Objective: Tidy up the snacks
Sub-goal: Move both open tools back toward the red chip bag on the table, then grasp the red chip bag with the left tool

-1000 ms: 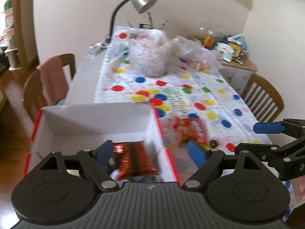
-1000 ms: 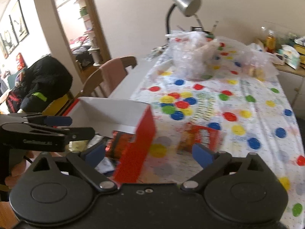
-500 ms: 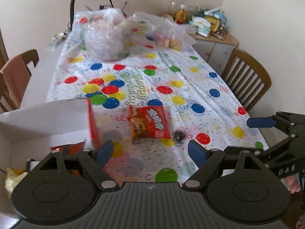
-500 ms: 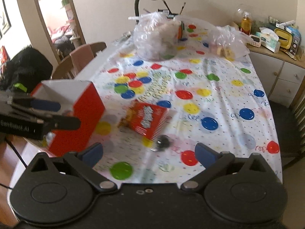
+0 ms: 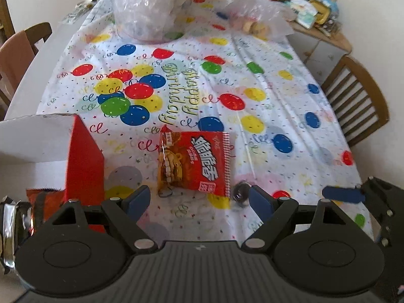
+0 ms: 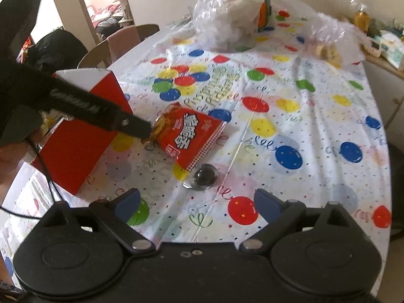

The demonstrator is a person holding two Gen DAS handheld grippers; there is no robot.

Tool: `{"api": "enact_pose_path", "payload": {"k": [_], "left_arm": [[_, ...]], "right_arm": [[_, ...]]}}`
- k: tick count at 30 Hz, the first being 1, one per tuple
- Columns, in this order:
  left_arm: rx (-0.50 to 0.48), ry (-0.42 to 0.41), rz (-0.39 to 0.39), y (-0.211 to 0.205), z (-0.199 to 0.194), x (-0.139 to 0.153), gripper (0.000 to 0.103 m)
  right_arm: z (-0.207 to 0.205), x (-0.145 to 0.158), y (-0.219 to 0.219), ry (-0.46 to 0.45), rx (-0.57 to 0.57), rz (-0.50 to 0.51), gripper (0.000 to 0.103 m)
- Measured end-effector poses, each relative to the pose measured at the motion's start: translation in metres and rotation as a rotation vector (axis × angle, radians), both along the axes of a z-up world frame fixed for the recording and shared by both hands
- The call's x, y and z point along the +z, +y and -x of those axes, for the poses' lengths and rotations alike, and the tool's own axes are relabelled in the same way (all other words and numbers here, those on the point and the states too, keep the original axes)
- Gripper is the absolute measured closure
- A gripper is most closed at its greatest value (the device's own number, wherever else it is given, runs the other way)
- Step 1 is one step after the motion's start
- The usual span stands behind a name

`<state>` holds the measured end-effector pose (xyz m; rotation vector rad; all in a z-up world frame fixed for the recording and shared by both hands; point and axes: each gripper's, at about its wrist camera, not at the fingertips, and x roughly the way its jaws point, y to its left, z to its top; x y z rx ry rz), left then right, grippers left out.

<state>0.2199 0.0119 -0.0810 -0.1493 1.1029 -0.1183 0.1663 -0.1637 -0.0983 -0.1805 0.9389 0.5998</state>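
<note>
Your left gripper (image 5: 199, 198) hangs with fingers spread and empty, the flat red foil snack packet (image 5: 194, 161) lying on the desk just ahead of them, squarely between the tips, which reads as a line-up for a pinch. Left of those fingers stands the red-sided, white-lined cardboard box (image 5: 84, 156), open-topped, likely the drop spot; another wrapper shows inside. Your right gripper (image 6: 198, 203) is likewise open and empty, a small dark round sweet (image 6: 205, 175) just beyond its tips. The balloon-print birthday tablecloth (image 5: 252, 80) is slippery-looking plastic; clear bags (image 5: 149, 7) and wooden chairs (image 5: 356, 101) lie far beyond.
</note>
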Motion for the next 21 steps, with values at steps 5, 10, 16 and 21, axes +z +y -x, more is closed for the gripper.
{"api": "enact_pose_path", "payload": {"k": [5,10,16,21], "left_arm": [[0.035,0.066,0.004,0.002,-0.033,-0.021,0.018],[0.041,0.105,0.006,0.001,-0.057,-0.037,0.018],[0.029,0.158,-0.015,0.004,-0.075,-0.058,0.018],[0.023,0.179,0.02,0.007,-0.083,-0.068,0.018]], "right_arm": [[-0.016,-0.015,0.005,0.03,0.033,-0.003,0.013],[-0.03,-0.029,0.013,0.056,0.06,-0.001,0.018],[-0.047,-0.043,0.027,0.07,0.076,-0.001,0.026],[-0.058,-0.055,0.036,0.084,0.088,0.006,0.037]]}}
